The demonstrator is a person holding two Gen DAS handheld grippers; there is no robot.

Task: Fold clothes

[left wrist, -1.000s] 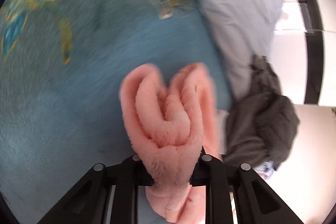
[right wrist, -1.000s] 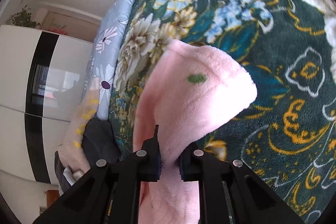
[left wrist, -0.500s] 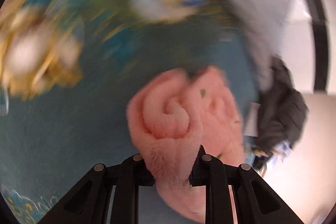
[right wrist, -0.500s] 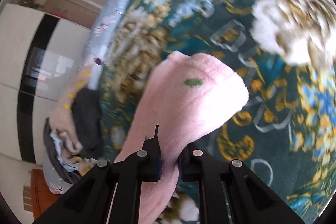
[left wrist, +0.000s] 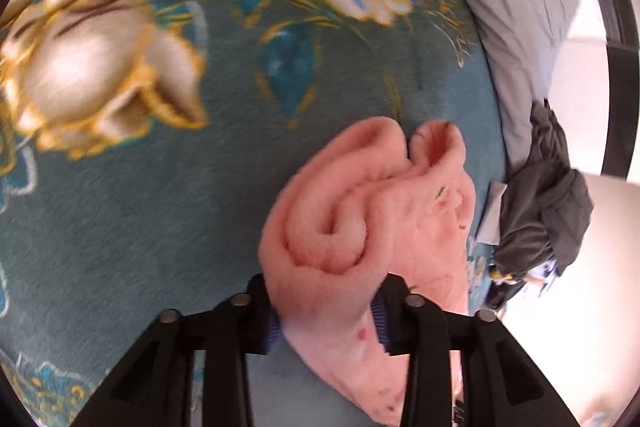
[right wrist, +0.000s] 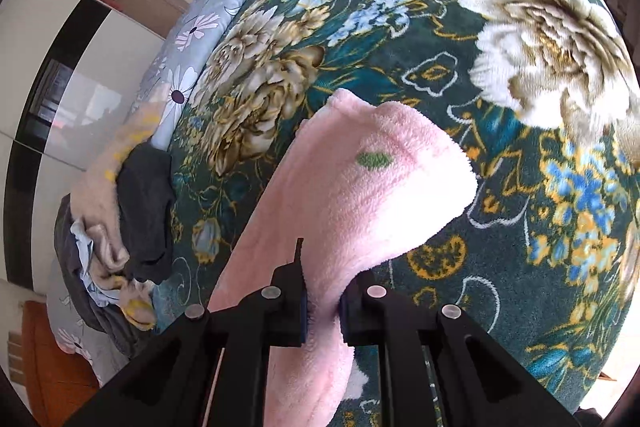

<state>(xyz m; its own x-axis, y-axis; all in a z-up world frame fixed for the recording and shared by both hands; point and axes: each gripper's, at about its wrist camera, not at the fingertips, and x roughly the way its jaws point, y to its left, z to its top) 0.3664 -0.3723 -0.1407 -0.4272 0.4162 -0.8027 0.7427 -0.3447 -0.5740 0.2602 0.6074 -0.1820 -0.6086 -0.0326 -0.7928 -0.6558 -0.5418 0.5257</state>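
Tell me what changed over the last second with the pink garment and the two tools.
Both tools travelled across the floral blanket, carrying the pink garment. In the left tool its bunched folds tipped toward the dark clothes pile. Unchanged: left and right tool both clamped on it; nothing released.

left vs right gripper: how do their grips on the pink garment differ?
The left gripper clamps a thick, rolled bunch of the pink garment; its jaws stand fairly wide apart around it. The right gripper pinches a thinner fold of the pink garment, jaws nearly together, with a flat flap spreading beyond them. Both are shut on the same fleece, over the floral blanket.
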